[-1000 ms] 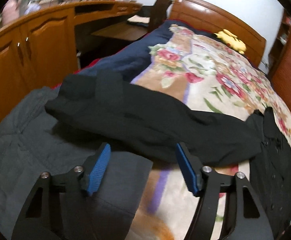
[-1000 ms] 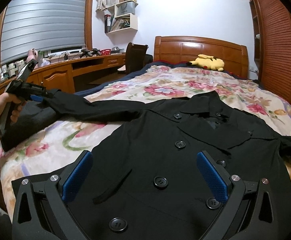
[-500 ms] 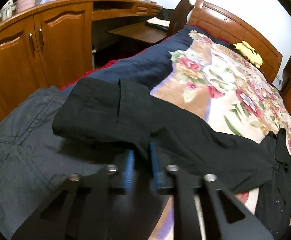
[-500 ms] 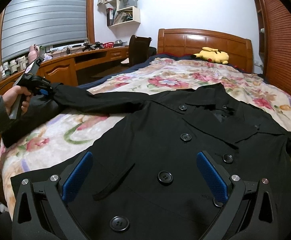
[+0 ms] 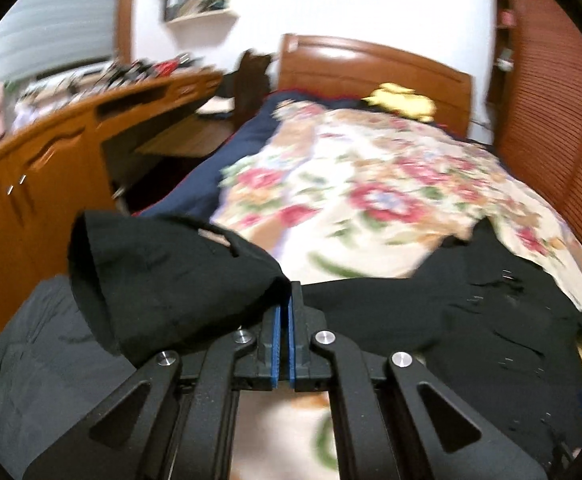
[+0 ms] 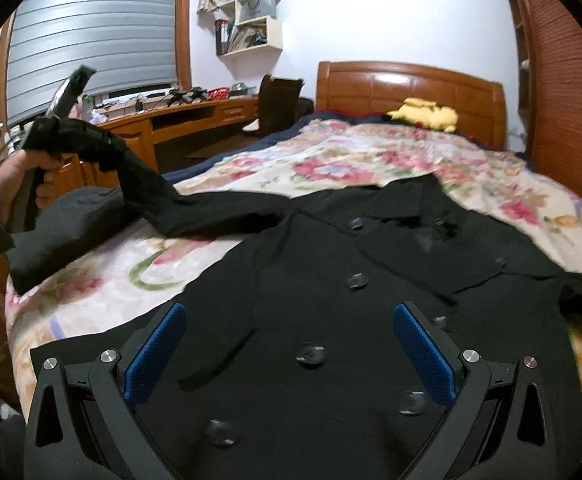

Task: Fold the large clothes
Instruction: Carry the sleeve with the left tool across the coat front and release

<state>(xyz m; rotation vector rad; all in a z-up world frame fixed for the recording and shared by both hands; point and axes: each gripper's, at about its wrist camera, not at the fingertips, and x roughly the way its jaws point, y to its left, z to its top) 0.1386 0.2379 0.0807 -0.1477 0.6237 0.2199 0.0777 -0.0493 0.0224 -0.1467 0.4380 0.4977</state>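
Observation:
A black double-breasted coat [image 6: 371,304] lies face up on the floral bedspread [image 6: 371,160]. My left gripper [image 5: 285,300] is shut on the coat's left sleeve [image 5: 163,280] near the cuff and holds it lifted above the bed; in the right wrist view the left gripper [image 6: 57,128] shows raised at the left with the sleeve [image 6: 195,208] hanging from it. My right gripper [image 6: 291,328] is open and empty, hovering over the coat's buttoned front.
A dark grey garment [image 5: 39,352] lies at the bed's left corner. A wooden desk and cabinets [image 5: 31,176] run along the left. A headboard [image 6: 411,88] and a yellow plush toy [image 6: 427,114] are at the far end. A slatted wardrobe [image 6: 563,80] stands right.
My left gripper closed on the sleeve and lifted it up off the bed. The right gripper stayed open over the coat front.

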